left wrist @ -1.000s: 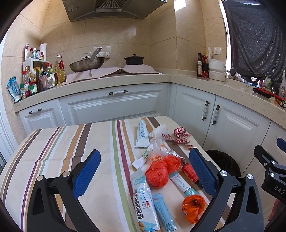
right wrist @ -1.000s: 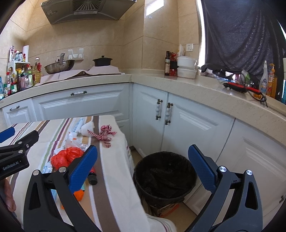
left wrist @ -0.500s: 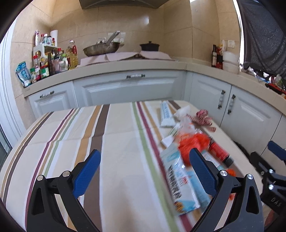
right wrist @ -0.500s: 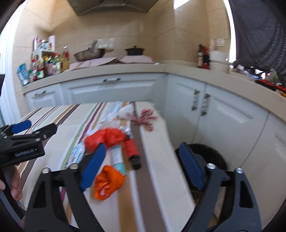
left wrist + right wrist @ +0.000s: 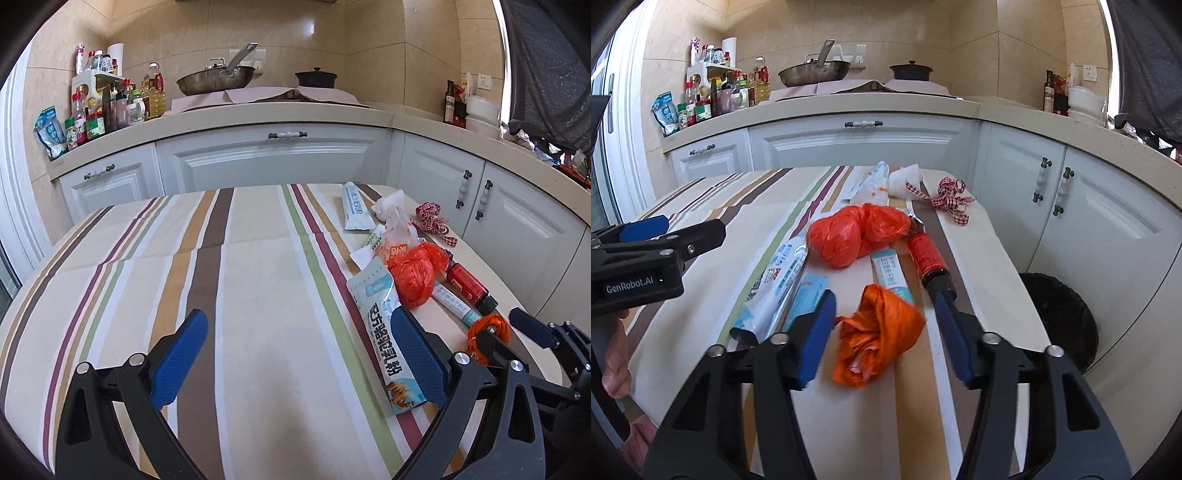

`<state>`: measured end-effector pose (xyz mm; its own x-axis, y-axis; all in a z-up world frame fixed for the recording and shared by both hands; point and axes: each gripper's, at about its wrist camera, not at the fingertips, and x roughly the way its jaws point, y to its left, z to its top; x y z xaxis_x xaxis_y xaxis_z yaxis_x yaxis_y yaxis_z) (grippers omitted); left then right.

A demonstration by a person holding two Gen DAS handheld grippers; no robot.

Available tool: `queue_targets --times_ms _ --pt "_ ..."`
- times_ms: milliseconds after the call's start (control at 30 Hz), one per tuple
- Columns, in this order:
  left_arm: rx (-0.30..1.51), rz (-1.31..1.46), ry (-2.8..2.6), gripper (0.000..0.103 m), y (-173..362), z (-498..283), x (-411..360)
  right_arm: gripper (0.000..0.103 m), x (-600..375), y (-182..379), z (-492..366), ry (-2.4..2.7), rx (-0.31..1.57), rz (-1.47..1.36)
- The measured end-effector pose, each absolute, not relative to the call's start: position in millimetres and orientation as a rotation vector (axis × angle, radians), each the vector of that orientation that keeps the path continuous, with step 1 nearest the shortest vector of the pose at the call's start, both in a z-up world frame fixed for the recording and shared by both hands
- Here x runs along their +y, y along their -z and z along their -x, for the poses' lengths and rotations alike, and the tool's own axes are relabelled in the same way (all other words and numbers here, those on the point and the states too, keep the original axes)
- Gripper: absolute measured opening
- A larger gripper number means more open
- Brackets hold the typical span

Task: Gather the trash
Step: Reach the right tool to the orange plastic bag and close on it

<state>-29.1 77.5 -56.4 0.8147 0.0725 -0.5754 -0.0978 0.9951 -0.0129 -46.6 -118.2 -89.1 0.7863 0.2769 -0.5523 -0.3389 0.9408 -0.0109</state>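
A crumpled orange plastic bag (image 5: pixel 879 332) lies on the striped tablecloth (image 5: pixel 746 206) between my right gripper's (image 5: pixel 884 299) blue pads. Those jaws are closing, with a gap still showing at the right pad. Beyond it lie a red-orange bag ball (image 5: pixel 857 236), a red bottle with a black cap (image 5: pixel 927 258), a small tube (image 5: pixel 890 273) and a long powder sachet (image 5: pixel 772 291). My left gripper (image 5: pixel 298 314) hangs open over bare cloth, with the sachet (image 5: pixel 384 332) by its right finger. The left wrist view also shows the orange bag (image 5: pixel 487 326).
A checked ribbon (image 5: pixel 951 199), a white tissue (image 5: pixel 905 181) and a white tube pack (image 5: pixel 354 208) lie at the table's far end. A black-lined bin (image 5: pixel 1060 321) stands on the floor right of the table. White cabinets and a cluttered counter run behind.
Both grippers have come down and swung left over the table. The right one turned from the bin to the orange bag and its jaws narrowed around it.
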Motion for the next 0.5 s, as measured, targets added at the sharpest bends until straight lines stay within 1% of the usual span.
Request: queue_targets --times_ms 100,133,167,333,500 --pt "0.622 0.046 -0.082 0.096 60 29 75 0.042 -120 89 48 -0.341 0.574 0.108" --pt "0.624 0.046 -0.08 0.096 61 29 74 0.037 -120 88 49 -0.344 0.569 0.109" --pt "0.626 0.046 -0.08 0.096 61 29 73 0.036 -120 88 50 -0.345 0.565 0.111" --pt "0.627 0.04 -0.076 0.096 61 30 67 0.032 -123 84 54 -0.352 0.55 0.111" --pt "0.626 0.036 -0.072 0.096 61 29 58 0.032 -131 72 61 -0.344 0.505 0.109"
